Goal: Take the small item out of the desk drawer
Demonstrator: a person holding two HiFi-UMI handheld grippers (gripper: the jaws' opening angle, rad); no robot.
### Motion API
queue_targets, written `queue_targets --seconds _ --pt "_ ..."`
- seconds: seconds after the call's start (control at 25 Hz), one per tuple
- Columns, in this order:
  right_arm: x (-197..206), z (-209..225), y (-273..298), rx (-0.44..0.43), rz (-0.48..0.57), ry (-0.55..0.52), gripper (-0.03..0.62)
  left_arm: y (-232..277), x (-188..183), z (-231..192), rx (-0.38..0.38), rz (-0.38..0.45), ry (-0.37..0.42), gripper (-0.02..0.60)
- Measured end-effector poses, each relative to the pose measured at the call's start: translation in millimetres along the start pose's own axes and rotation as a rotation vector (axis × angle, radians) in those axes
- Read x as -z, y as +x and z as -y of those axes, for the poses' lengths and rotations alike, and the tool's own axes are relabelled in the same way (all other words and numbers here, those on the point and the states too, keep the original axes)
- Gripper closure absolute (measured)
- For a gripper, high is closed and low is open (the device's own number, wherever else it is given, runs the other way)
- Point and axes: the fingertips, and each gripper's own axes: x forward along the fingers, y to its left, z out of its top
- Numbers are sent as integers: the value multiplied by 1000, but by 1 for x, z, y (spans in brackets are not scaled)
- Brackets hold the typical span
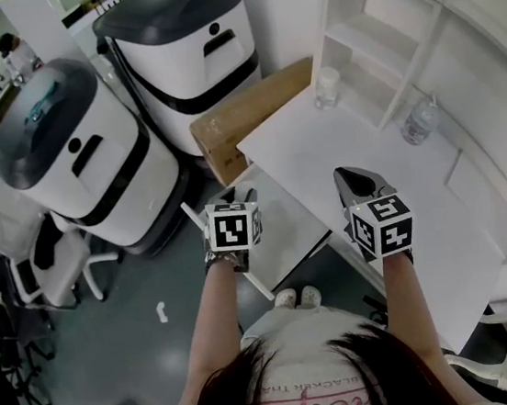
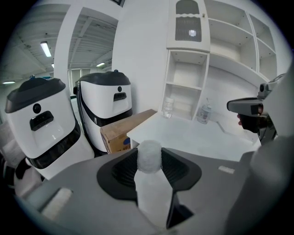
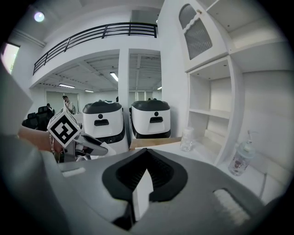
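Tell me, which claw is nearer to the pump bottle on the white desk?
Right. The right claw is above the desk, the pump bottle ahead and to its right. The left claw, shut on a fluffy white ball, is beyond the desk's left edge, farther off.

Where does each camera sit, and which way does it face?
Head view: on the head, facing down at the desk; forearms, left gripper, right gripper show.
Left gripper view: on that gripper, along jaws gripping a ball; right gripper shows.
Right gripper view: on that gripper, along its jaws toward shelves; left gripper shows.
All share desk, box.
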Motion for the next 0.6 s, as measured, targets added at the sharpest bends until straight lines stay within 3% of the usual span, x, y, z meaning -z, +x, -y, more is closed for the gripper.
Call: queue_targets --seconds 0.6 --pt "-54 -3 -14 18 135 -42 592 -52 -82 -5 3 282 31 408"
